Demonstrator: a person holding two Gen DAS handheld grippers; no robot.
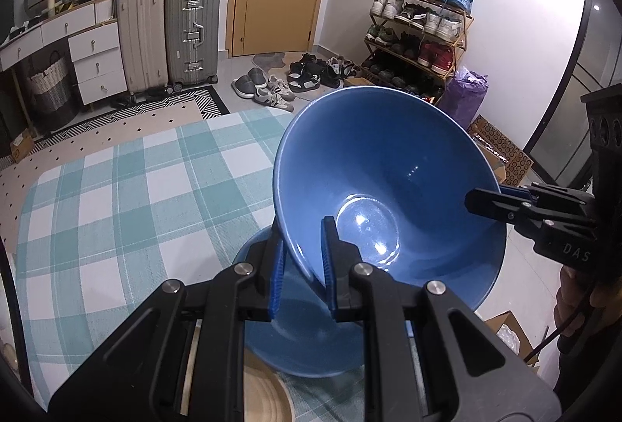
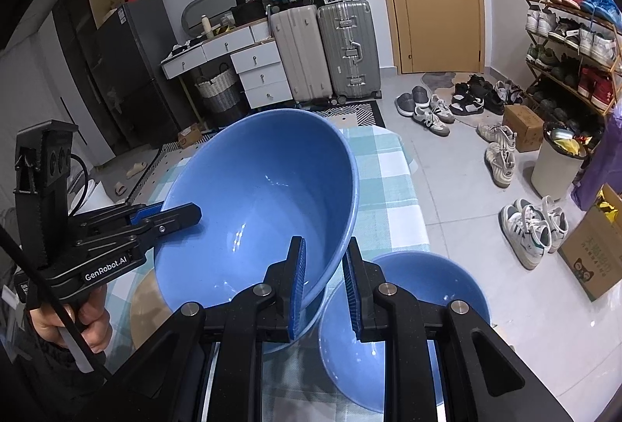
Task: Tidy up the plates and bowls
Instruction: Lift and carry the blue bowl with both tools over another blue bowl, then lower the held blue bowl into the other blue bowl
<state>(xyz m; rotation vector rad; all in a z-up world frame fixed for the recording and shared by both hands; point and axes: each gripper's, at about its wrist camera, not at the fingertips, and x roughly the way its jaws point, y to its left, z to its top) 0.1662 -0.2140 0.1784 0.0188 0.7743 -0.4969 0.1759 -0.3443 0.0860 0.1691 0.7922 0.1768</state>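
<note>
Both claws pinch tilted blue bowl point(image 1: 388, 189) rim: left claw point(image 1: 303, 262), right claw point(image 2: 324, 282). Risk: slip onto lower bowl point(image 2: 408, 305), chipping.

The lifted bowl point(image 1: 388, 189) is glossy blue, and the bowl point(image 2: 404, 336) at 5 o'clock below it is the same blue. The tablecloth point(image 1: 116, 196) is teal-and-white check. Both grippers are black with blue pads point(image 1: 276, 278). A tan disc point(image 1: 268, 402) lies at 6 o'clock.
</note>
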